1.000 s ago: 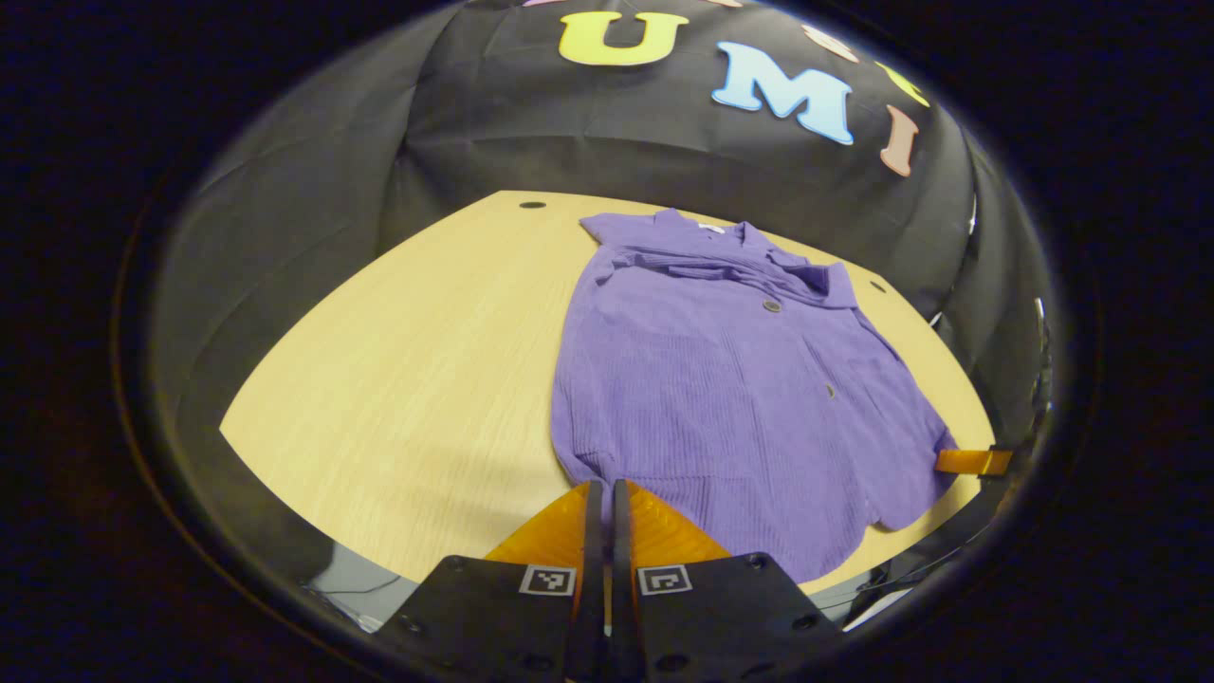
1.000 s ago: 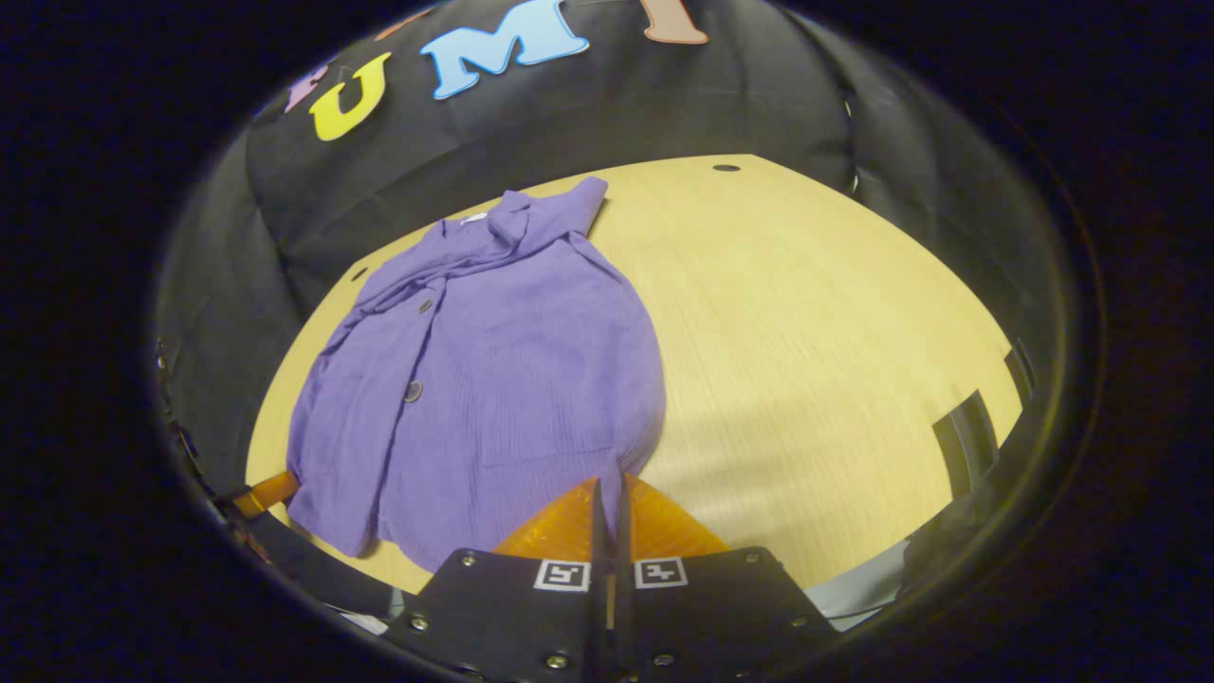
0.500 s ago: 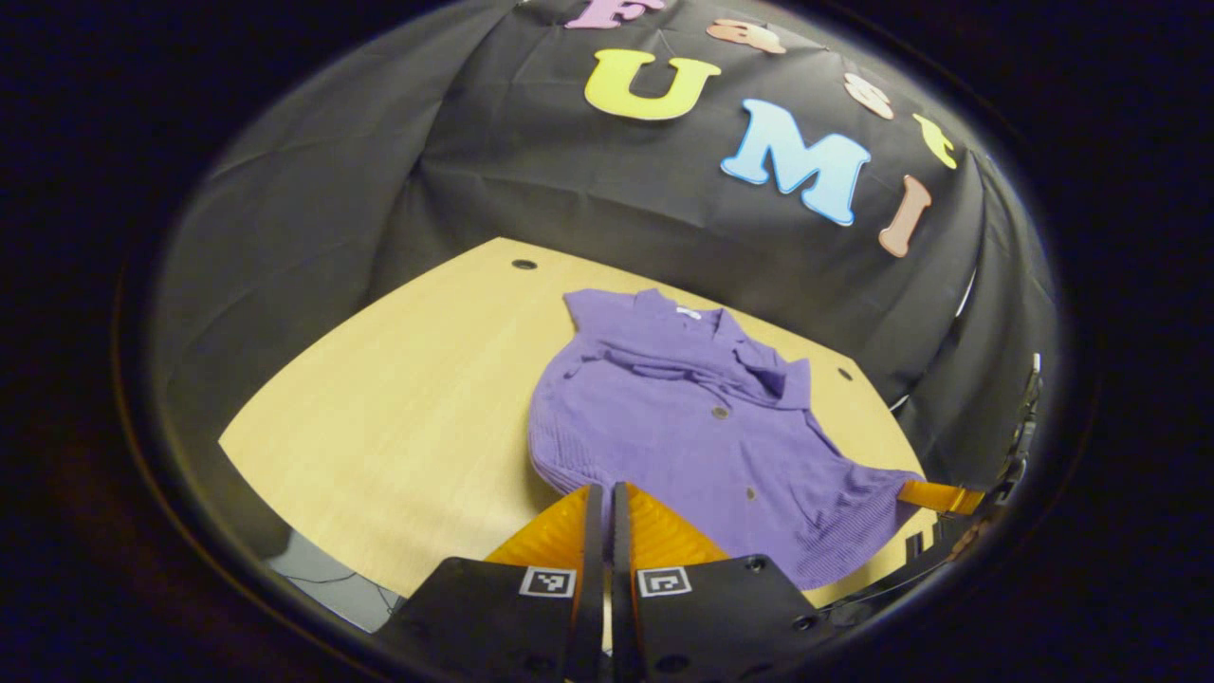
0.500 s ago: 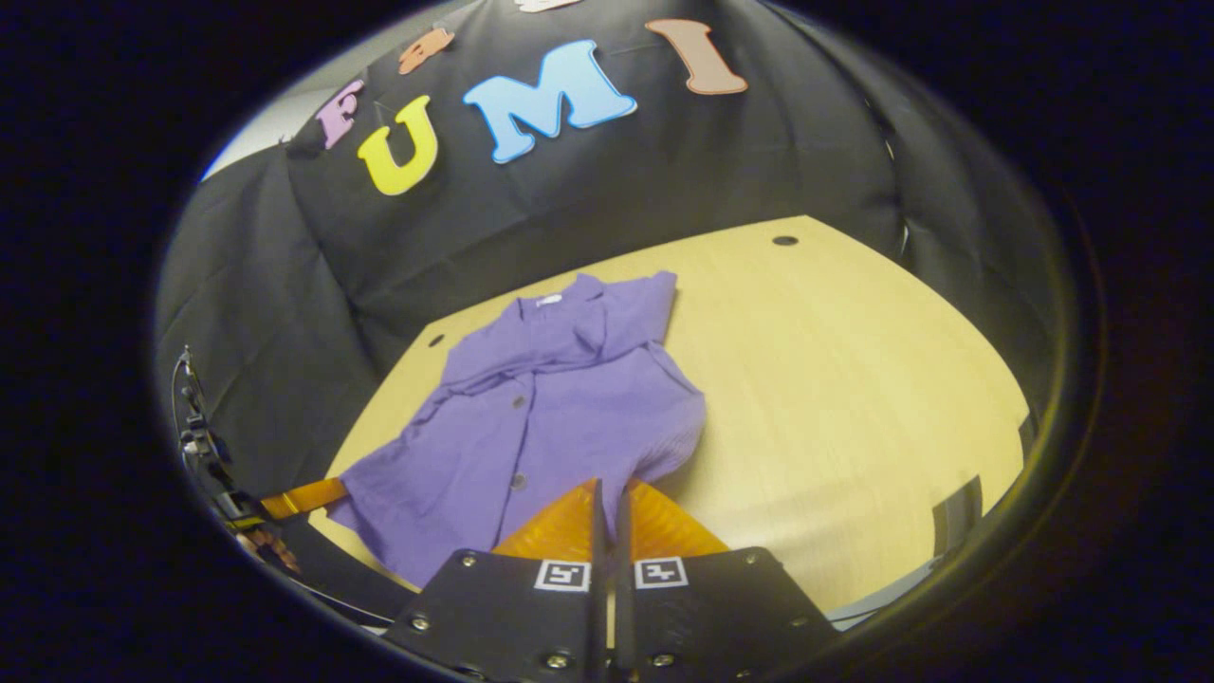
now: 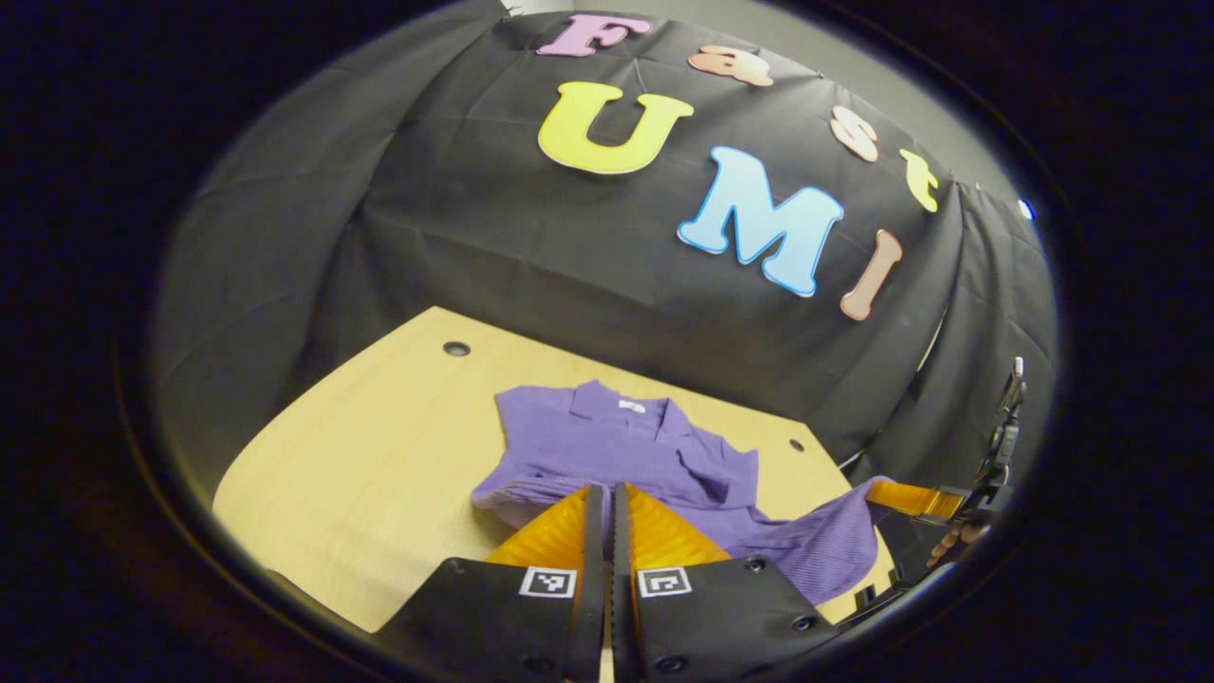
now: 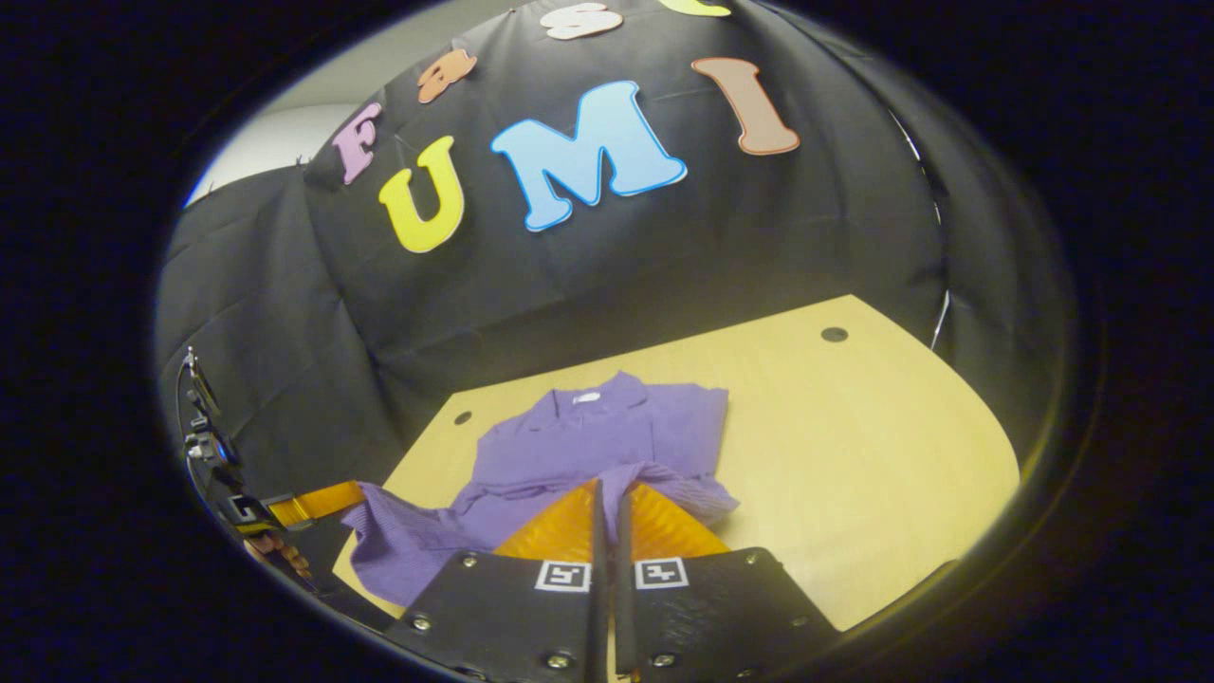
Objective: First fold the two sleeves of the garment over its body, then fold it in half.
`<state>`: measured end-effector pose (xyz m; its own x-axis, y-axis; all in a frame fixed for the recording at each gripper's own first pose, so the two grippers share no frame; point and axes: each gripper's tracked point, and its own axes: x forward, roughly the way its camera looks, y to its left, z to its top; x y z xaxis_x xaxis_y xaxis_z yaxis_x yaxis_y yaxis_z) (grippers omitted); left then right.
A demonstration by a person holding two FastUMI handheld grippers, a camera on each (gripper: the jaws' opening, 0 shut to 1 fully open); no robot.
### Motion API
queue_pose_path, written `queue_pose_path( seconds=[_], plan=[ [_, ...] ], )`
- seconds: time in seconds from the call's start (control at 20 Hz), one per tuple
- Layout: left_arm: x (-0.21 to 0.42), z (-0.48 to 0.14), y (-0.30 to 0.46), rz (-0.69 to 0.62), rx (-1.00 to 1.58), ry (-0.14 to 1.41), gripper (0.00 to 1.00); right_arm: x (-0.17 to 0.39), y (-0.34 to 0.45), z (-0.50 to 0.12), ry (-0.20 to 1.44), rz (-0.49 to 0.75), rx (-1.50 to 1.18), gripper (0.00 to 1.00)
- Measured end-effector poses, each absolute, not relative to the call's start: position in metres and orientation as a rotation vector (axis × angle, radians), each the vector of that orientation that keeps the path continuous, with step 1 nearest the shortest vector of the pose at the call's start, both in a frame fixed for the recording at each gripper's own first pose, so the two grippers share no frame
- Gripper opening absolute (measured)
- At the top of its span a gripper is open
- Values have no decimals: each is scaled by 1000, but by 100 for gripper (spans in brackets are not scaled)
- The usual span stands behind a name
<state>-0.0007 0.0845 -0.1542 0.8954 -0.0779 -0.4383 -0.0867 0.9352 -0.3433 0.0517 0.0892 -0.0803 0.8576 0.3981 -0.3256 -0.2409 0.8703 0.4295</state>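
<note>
While both grippers' fingers pinch hem | one shirt (image 5: 626, 446) | one table (image 5: 379, 455)

The left tongs (image 5: 599, 493) and right tongs (image 6: 608, 489) look alike — black housing plates studded with round screws, each plate bearing a small square black-and-white marker near the fingers. Past the right tongs, farther off, dark cabling runs along the left tongs' body.

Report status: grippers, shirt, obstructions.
Left gripper and right gripper each shut on purple shirt hem, lifted off table. Hem carried toward collar. Nothing in the way.
</note>
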Motion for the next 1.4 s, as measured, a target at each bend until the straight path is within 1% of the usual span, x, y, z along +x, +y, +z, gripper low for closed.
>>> queue_pose_path(
  seconds=[0.15, 0.35, 0.5, 0.55, 0.65, 0.8, 0.95, 1.05, 1.15, 1.4],
  plan=[
    [54, -144, 96, -48, -424, 453, 10, 89, 89, -60, 398, 294, 384, 3],
    [124, -149, 116, -90, -457, 465, 10, 137, 101, -57, 410, 247, 411, 3],
    [163, -163, 130, -80, -490, 488, 11, 172, 108, -63, 429, 232, 448, 3],
    [176, -167, 133, -76, -493, 492, 10, 184, 109, -64, 435, 229, 453, 3],
    [197, -171, 138, -66, -486, 494, 9, 206, 110, -66, 442, 230, 461, 3],
    [227, -176, 145, -38, -464, 483, 10, 240, 110, -71, 449, 241, 488, 3],
    [264, -188, 152, -10, -432, 484, 8, 275, 105, -86, 468, 228, 514, 3],
    [287, -199, 152, -10, -420, 497, 10, 297, 103, -97, 486, 214, 539, 3],
    [304, -213, 149, -16, -377, 507, 8, 312, 102, -113, 519, 203, 556, 3],
    [323, -247, 138, -31, -284, 567, 10, 338, 103, -147, 575, 182, 558, 3]
  ],
)
